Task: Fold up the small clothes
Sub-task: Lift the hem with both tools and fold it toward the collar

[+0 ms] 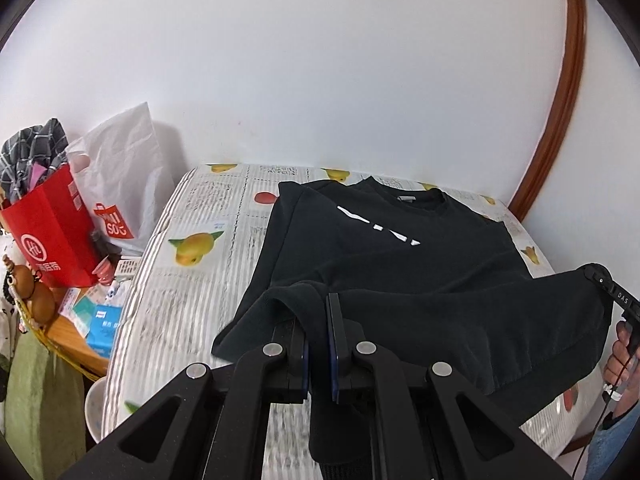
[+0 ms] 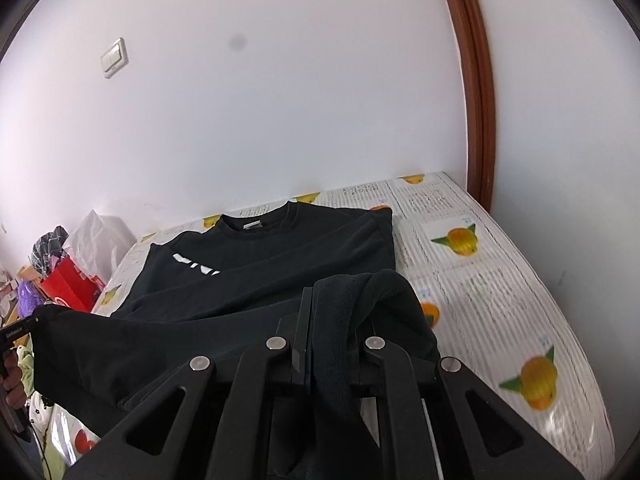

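Black cotton sweatshirt (image 1: 384,248) on fruit-print tablecloth (image 1: 192,280); hem lifted, left gripper (image 1: 318,320) and right gripper (image 2: 332,320) each pinching a corner.

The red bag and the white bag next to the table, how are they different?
The red bag is stiff paper and stands squarely, while the white bag is thin, crinkly plastic that sags. The red bag is stuffed with checked cloth sticking out of its top; what the white bag holds can't be seen. The red bag has white printing, the white bag red printing. Both stand together against the wall, left of the table.
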`<state>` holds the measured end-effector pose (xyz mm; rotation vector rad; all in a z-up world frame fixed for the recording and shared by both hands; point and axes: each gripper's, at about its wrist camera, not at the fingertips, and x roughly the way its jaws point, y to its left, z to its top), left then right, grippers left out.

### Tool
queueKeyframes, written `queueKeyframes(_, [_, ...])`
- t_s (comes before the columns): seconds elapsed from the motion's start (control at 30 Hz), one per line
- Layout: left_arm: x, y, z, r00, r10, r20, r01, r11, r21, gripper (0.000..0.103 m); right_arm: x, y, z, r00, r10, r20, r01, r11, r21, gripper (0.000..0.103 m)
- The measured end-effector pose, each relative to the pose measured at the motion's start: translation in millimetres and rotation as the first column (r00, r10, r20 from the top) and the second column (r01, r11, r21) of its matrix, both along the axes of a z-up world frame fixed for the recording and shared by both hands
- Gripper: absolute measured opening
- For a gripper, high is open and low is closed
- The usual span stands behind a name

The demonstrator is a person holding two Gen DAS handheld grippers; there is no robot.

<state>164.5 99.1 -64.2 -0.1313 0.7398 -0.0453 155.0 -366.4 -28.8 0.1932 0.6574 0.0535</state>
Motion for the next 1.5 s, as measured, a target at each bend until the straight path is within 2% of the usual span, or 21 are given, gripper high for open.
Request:
queueKeyframes(0.37, [67, 5, -25, 0.999, 0.000, -0.045, 0.000, 1.000, 0.015, 0.007, 65, -5, -26, 0.999, -0.012, -0.052, 0.010, 0.999, -0.039, 0.009])
queueKeyframes(0.53, [91, 16, -45, 0.996, 0.006, -0.088, -0.008, 1.000, -0.012, 0.008, 93, -10, -53, 0.993, -0.033, -0.116, 0.028, 0.999, -0.047, 0.009])
queueKeyframes(0.67, [107, 18, -63, 0.991, 0.021, -0.128, -0.021, 1.000, 0.005, 0.008, 108, -14, -72, 0.986, -0.048, -0.163, 0.040, 0.998, -0.051, 0.009])
queueKeyframes(0.9, [118, 10, -80, 0.987, 0.036, -0.155, -0.026, 0.998, 0.060, 0.009, 124, -11, -97, 0.973, -0.069, -0.221, 0.045, 0.993, -0.112, 0.009])
queueKeyframes(1.13, [120, 8, -86, 0.987, 0.031, -0.158, -0.021, 0.998, 0.067, 0.011, 129, -11, -107, 0.963, -0.077, -0.259, 0.041, 0.989, -0.141, 0.010])
queueKeyframes(1.23, [118, 5, -83, 0.986, 0.017, -0.164, -0.005, 0.997, 0.078, 0.013, 122, -8, -97, 0.970, -0.041, -0.238, 0.006, 0.989, -0.147, 0.015])
queueKeyframes(1.27, [116, 6, -81, 0.987, 0.010, -0.160, 0.001, 0.998, 0.068, 0.014, 117, -7, -92, 0.975, -0.020, -0.222, -0.014, 0.989, -0.149, 0.021])
queueKeyframes(1.3, [114, 7, -77, 0.988, 0.003, -0.156, 0.005, 0.999, 0.052, 0.018, 112, -7, -87, 0.978, 0.000, -0.210, -0.031, 0.989, -0.146, 0.026])
queueKeyframes(1.37, [108, 10, -71, 0.989, -0.013, -0.148, 0.015, 1.000, 0.013, 0.029, 99, -10, -77, 0.983, 0.033, -0.180, -0.057, 0.990, -0.129, 0.042])
queueKeyframes(1.4, [104, 11, -68, 0.990, -0.018, -0.143, 0.018, 1.000, 0.000, 0.037, 91, -12, -71, 0.985, 0.046, -0.164, -0.067, 0.990, -0.125, 0.043])
queueKeyframes(1.5, [91, 15, -59, 0.993, -0.012, -0.118, 0.014, 1.000, 0.014, 0.039, 68, -18, -59, 0.991, 0.033, -0.127, -0.054, 0.984, -0.168, 0.044])
